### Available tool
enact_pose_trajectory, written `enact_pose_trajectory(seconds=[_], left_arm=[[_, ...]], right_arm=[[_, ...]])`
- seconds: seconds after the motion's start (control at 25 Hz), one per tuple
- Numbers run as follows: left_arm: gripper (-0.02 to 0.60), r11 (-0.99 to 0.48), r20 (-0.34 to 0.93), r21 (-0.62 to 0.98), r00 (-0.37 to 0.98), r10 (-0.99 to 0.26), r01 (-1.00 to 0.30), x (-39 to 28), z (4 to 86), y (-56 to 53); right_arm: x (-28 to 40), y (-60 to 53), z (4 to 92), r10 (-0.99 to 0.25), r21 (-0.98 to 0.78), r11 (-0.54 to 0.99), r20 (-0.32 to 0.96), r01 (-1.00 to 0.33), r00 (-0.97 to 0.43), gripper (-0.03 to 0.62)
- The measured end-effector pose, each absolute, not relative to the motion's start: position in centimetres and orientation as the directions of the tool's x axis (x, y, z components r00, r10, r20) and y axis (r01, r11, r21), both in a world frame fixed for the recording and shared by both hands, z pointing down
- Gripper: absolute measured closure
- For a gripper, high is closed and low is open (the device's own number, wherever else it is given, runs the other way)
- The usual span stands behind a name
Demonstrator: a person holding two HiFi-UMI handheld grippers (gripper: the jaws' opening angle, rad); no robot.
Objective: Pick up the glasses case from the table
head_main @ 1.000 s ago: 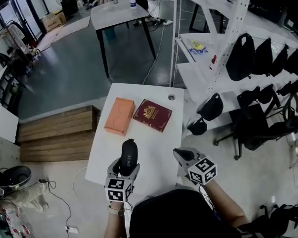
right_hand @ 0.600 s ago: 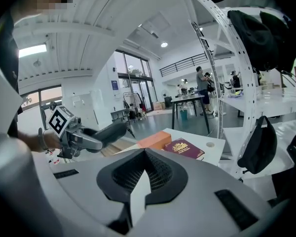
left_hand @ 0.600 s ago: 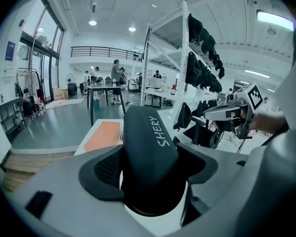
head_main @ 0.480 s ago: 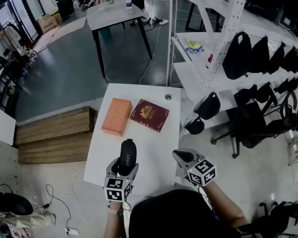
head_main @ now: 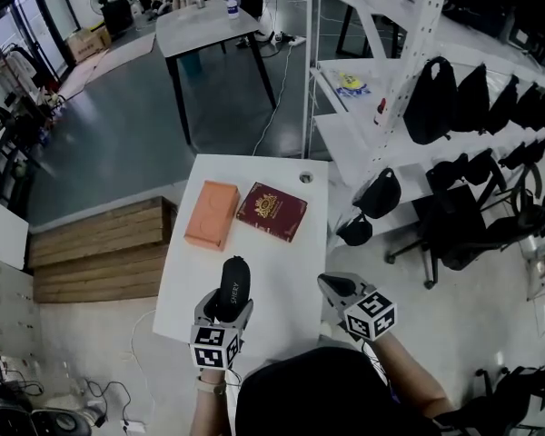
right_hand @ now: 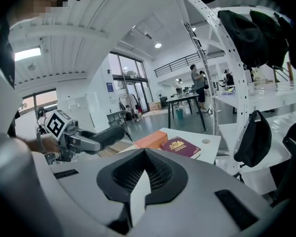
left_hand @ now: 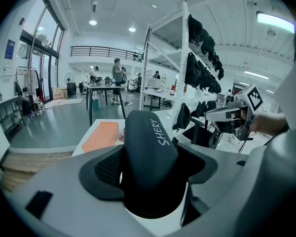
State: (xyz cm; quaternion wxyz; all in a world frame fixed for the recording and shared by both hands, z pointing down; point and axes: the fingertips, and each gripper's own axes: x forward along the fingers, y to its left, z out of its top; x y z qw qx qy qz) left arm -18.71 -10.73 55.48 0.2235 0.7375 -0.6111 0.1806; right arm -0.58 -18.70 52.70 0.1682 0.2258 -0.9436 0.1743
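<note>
Change since earlier: almost none at the grippers. We see the left gripper (head_main: 225, 314) keeping its clamp on the glasses case (head_main: 233, 287) at the same spot over the near end of the table. A dark round object on the floor at lower left has drifted toward the corner of the head view.
Left gripper: jaws apart by the case's width, pads pressed on both flanks of its near end. The far end sticks out past the fingertips.
Glasses case: black, oblong, white lettering along its top, pointing away from us toward the book. From the right gripper view it looks clear of the tabletop; we cannot confirm contact either way.
Right gripper (head_main: 334, 286): jaws together, nothing between them. It hangs off the table's right edge, well apart from the case.
Table (head_main: 282, 271): white, narrow, with a round hole (head_main: 306, 177) near the far end.
On the table: orange box (head_main: 216, 213) at far left and maroon book (head_main: 272, 211) just beside it, both beyond the case.
Room: grey floor, wooden platform (head_main: 100, 243) left of the table, white shelving rack (head_main: 381, 125) hung with black bags (head_main: 431, 103) on the right, second table (head_main: 204, 25) farther back.
</note>
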Motion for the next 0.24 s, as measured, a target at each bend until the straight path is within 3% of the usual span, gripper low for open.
enact_pose_trajectory(seconds=[0.24], left_arm=[[0.233,-0.158,0.541,0.109,0.192,-0.819,-0.981,-18.58,55.44,-10.94]], right_arm=[[-0.12,-19.16,52.67,-0.386,-0.259,0.822,0.400,-0.506,-0.831,0.566]])
